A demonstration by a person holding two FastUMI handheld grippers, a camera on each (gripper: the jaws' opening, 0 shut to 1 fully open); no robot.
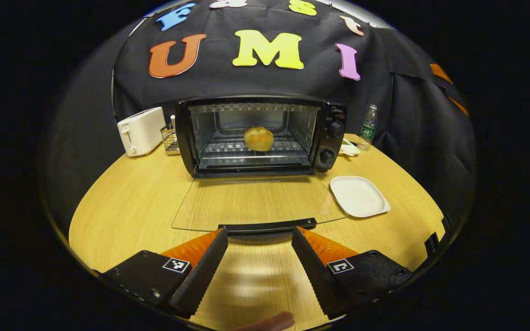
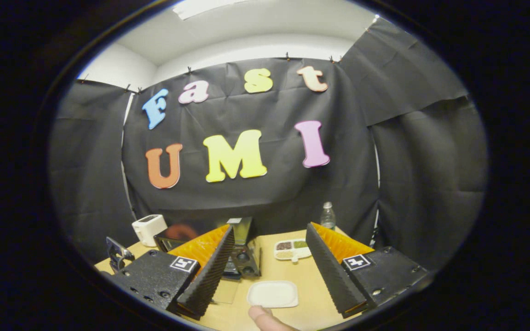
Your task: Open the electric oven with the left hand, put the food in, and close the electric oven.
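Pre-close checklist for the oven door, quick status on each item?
1. Food inside: the round golden bread roll sits on the wire rack of the black electric oven: ok.
2. Doorway free: nothing lies on the lowered glass oven door: ok.
3. Left hand-held gripper open, its fingers either side of the black door handle and just short of it: ok.
4. Grip on handle: not ok, no contact yet.
5. Right hand-held gripper open, holding nothing: ok.
6. The empty square white plate lies beside the door; whether they touch: cannot tell.
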